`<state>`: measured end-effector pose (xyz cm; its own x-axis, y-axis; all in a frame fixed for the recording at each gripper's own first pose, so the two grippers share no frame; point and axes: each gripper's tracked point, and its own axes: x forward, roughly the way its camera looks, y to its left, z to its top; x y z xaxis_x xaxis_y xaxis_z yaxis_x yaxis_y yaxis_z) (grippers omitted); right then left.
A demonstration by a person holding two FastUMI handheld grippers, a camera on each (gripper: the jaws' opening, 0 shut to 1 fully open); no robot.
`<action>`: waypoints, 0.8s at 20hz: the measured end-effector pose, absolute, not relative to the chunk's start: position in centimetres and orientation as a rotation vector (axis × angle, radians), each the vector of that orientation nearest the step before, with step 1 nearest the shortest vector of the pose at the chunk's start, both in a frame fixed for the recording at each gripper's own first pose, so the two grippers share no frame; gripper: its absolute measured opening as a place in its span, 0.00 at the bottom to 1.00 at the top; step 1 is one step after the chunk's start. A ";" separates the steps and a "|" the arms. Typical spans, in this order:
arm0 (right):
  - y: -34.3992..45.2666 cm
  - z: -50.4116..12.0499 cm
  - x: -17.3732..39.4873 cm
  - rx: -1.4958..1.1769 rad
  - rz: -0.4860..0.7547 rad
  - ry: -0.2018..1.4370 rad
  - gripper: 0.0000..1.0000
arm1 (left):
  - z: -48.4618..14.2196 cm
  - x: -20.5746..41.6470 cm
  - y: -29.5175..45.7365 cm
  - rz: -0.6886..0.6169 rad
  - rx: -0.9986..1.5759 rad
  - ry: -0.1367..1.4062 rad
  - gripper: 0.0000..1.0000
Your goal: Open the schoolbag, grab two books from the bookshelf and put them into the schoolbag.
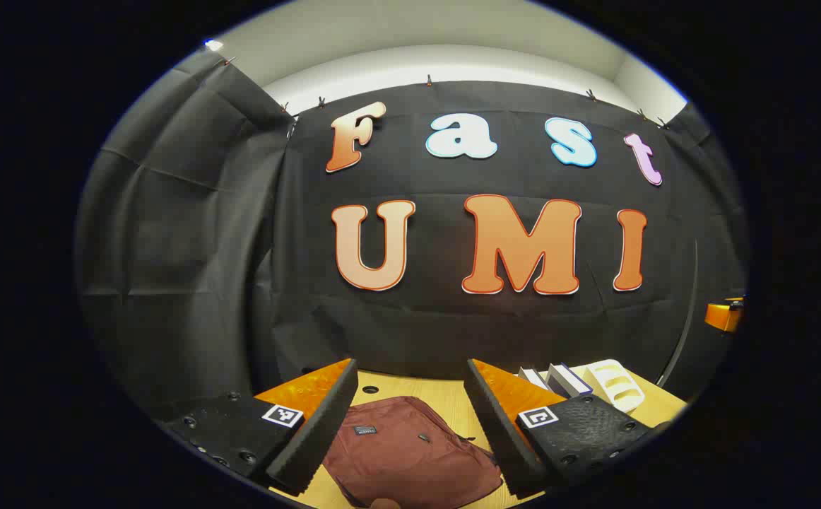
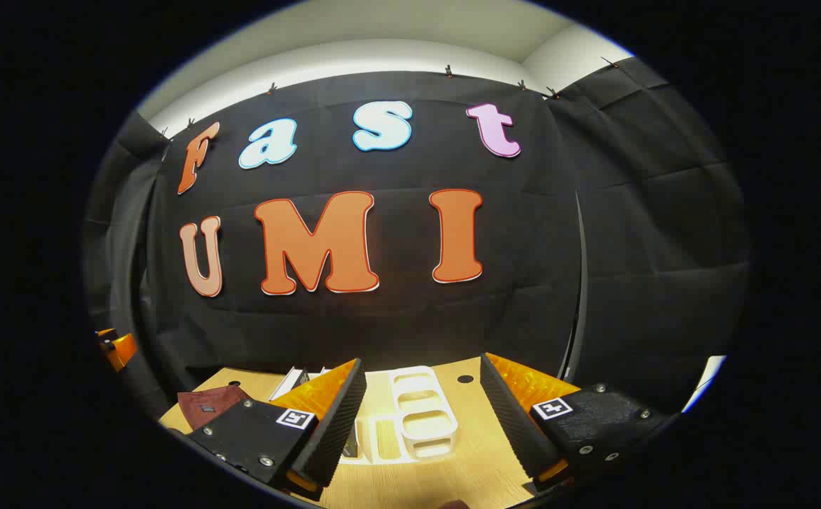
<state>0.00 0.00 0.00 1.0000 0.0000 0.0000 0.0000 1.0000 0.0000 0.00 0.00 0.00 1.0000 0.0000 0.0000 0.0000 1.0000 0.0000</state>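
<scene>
Nothing of the job looks done yet, by my reading. At lower centre of the left gripper view my left gripper [image 1: 410, 424] hangs wide apart and empty above the schoolbag [image 1: 410, 452], which lies flat on the wooden table [image 1: 424, 389] and looks closed, though I cannot make out its zipper clearly. Toward the lower right of that view, books [image 1: 559, 379] stand beside the white bookshelf [image 1: 615, 385]. In the right gripper view a corner of the bag sits at lower left, and at lower centre my right gripper [image 2: 424, 417], also spread wide and holding nothing, frames the rack's open slots far more plainly. Opening, both grabs and both placements remain.
</scene>
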 end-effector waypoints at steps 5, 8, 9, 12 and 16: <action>0.4 -0.6 -0.1 0.006 0.005 0.013 0.96 | 0.4 -0.1 0.2 -0.004 0.024 -0.010 0.94; 0.4 -0.6 -0.2 -0.002 0.007 0.013 0.96 | 0.3 -0.1 0.0 -0.005 0.017 -0.010 0.95; 0.3 -0.5 -0.2 -0.005 0.006 0.011 0.96 | 0.3 -0.1 -0.1 -0.005 0.015 -0.007 0.94; 0.2 -0.3 -0.2 -0.003 0.002 0.007 0.96 | 0.1 -0.1 -0.3 -0.006 0.026 -0.006 0.94; 0.2 -0.5 -0.3 -0.004 0.001 0.013 0.96 | 0.1 -0.1 -0.3 -0.009 0.023 -0.007 0.95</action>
